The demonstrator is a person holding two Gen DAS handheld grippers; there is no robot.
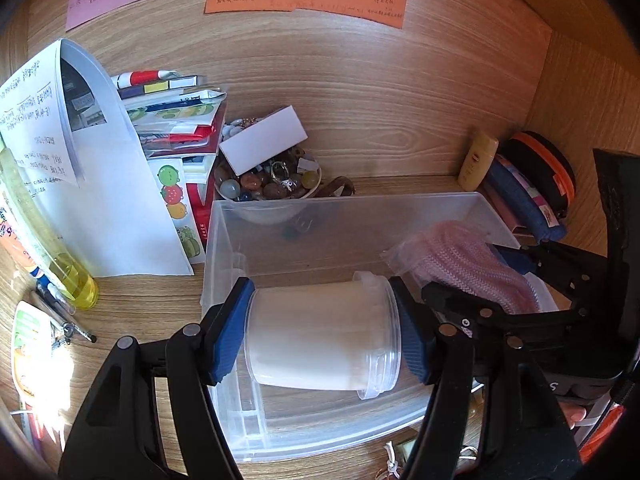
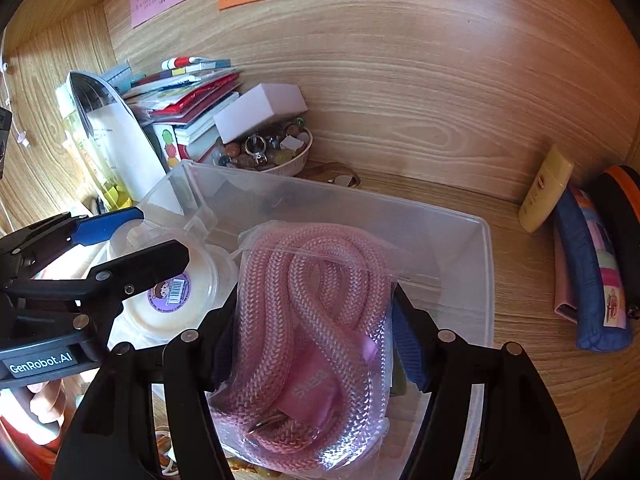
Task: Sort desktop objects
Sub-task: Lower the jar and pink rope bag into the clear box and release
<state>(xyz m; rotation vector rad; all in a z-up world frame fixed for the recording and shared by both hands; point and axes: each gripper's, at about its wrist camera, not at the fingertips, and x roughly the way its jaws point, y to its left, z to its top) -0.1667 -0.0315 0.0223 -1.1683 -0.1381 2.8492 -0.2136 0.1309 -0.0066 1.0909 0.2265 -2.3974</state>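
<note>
A clear plastic storage bin (image 1: 340,216) (image 2: 464,248) stands on the wooden desk. My left gripper (image 1: 324,340) is shut on a white plastic jar (image 1: 320,336), held on its side over the bin; the jar's labelled lid (image 2: 172,292) shows in the right wrist view. My right gripper (image 2: 312,344) is shut on a clear bag of pink rope (image 2: 312,320) over the bin's right part; the bag also shows in the left wrist view (image 1: 468,264).
A bowl of beads and rings (image 1: 272,180) with a white box (image 1: 262,140) on it stands behind the bin. Books and papers (image 1: 100,168) and a yellow bottle (image 1: 60,264) stand left. A cream tube (image 2: 546,188), blue pouch (image 2: 592,268) and black-orange case (image 1: 548,168) lie right.
</note>
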